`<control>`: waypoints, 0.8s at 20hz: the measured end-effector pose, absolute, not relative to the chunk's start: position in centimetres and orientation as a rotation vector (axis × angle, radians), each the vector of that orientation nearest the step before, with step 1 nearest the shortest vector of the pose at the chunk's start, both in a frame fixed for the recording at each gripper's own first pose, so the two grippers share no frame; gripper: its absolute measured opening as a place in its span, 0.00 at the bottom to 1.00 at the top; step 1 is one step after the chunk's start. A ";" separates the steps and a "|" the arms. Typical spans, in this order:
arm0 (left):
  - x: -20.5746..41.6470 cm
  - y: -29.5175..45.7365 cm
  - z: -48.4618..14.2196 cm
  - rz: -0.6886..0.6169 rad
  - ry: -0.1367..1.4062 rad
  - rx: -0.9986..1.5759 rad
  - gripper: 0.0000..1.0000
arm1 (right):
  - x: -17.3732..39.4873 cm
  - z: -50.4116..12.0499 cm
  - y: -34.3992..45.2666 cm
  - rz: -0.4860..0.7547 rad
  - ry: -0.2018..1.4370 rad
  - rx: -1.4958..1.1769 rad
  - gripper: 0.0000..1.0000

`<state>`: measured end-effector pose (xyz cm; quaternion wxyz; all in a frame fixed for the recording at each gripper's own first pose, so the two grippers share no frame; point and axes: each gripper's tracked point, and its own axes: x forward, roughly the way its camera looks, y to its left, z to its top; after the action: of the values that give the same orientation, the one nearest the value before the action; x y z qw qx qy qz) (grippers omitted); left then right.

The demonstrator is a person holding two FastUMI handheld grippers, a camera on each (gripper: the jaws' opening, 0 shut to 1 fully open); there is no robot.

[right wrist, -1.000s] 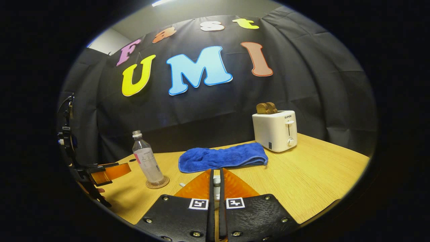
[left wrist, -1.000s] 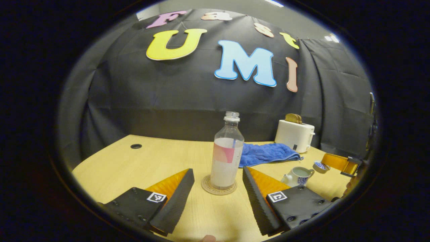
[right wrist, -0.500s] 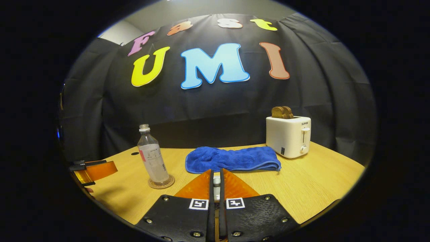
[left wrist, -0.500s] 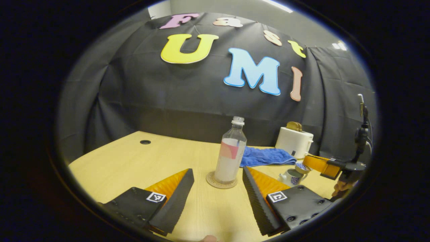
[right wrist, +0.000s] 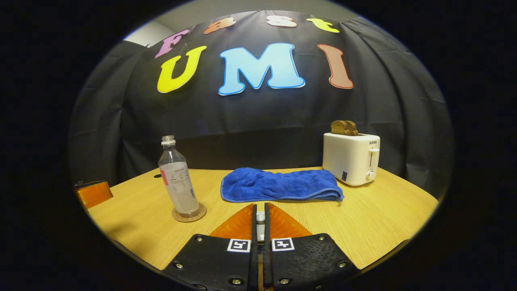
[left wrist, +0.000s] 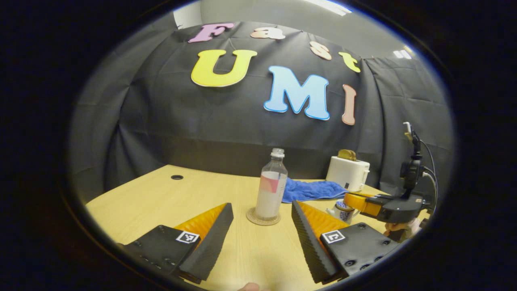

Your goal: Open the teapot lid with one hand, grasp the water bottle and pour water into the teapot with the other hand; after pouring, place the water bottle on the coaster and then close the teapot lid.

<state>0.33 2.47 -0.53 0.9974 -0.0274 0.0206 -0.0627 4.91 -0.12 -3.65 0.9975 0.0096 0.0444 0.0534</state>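
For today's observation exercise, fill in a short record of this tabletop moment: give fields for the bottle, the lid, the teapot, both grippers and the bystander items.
bottle: clear plastic water bottle, uncapped, upright on round cork coaster
lid: small knob pinched in right gripper
teapot: white, blue-patterned teapot, partly hidden
left gripper: open, facing bottle
others: blue towel; white toaster holding toast

— What do you have on the table (right wrist: 383, 218) at the back?

— You have a blue towel (right wrist: 280, 186) lying folded near the wall, its long side across your right gripper view. Just beside it, on the right, you see a white toaster (right wrist: 350, 158) with brown bread (right wrist: 344, 127) sticking up from its slots.

— Anything else?

— A small dark round hole (left wrist: 176, 177) in the wood, far left in your left gripper view.
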 end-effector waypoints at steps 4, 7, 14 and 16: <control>0.3 2.6 -0.2 -0.107 0.025 -0.028 0.98 | 5.1 -4.0 -0.1 0.107 0.099 0.026 0.05; 0.3 2.3 0.0 -0.106 0.020 -0.032 0.98 | 4.9 -4.4 0.0 0.120 0.108 0.034 0.10; -0.9 0.8 -0.3 -0.078 -0.026 -0.007 0.98 | 0.9 -1.0 0.1 0.096 -0.010 0.004 0.25; -1.7 0.2 -0.4 -0.062 -0.039 0.013 0.98 | -1.1 -0.6 0.5 0.088 -0.034 -0.015 0.25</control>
<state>-1.66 0.24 -0.39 0.9993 0.0064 -0.0196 -0.0312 -1.06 0.51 -0.64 0.9989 -0.0077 -0.0170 0.0438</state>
